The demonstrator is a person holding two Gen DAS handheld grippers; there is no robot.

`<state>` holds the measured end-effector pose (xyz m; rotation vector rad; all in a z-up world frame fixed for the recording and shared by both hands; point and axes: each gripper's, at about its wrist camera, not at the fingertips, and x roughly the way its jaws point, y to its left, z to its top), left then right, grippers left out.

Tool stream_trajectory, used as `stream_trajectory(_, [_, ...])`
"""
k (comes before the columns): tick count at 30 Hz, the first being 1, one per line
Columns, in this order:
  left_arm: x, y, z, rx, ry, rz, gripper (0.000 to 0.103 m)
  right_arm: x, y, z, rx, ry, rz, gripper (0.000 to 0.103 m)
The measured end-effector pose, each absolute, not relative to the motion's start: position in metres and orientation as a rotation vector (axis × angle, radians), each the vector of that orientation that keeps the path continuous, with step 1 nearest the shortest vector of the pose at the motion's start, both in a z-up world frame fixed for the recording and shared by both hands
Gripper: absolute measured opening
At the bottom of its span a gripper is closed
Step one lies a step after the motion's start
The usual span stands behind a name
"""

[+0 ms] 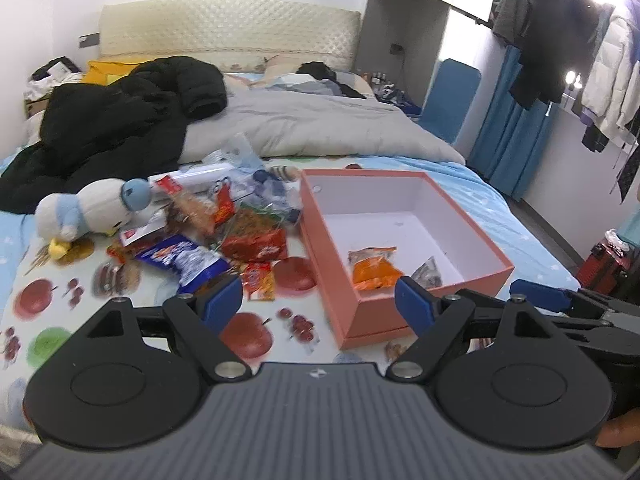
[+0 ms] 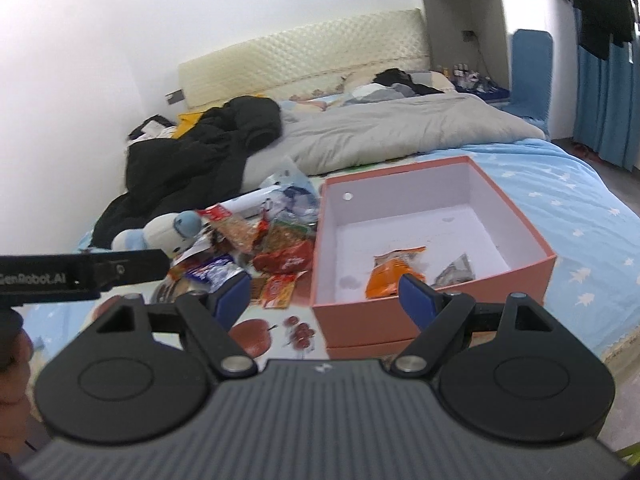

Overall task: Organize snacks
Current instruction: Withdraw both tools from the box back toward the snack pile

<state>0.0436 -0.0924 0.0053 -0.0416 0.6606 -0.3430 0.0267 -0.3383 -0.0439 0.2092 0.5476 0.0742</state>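
A pink open box [image 1: 432,304] [image 2: 360,320] sits on the bed. Inside lie an orange snack packet [image 1: 372,266] [image 2: 390,276] and a small grey packet [image 1: 428,274] [image 2: 456,270]. A pile of snack packets [image 1: 224,232] [image 2: 260,248] lies left of the box, among them a blue-and-white bag [image 1: 184,258] and a red bag [image 1: 256,244]. My left gripper [image 1: 318,306] is open and empty, held above the box's near left corner. My right gripper [image 2: 326,300] is open and empty, just in front of the box's near wall.
A plush penguin [image 1: 84,208] [image 2: 168,232] lies left of the pile. A black jacket [image 1: 112,120] and a grey duvet [image 1: 312,124] cover the far bed. A blue chair [image 1: 452,96], curtains and hanging clothes are on the right. A red suitcase [image 1: 608,264] stands beside the bed.
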Motion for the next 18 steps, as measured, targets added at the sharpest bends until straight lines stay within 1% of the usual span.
stream_trajectory(7, [0.018,-0.066,-0.001,-0.072,0.665,-0.301,0.086,0.009,-0.311,-0.049,0.172,0.545,0.141,0.082])
stream_trajectory(18, [0.002,-0.045,-0.024,-0.095,0.692,-0.247,0.086,-0.010,-0.278,-0.061,0.125,0.550,0.224,0.082])
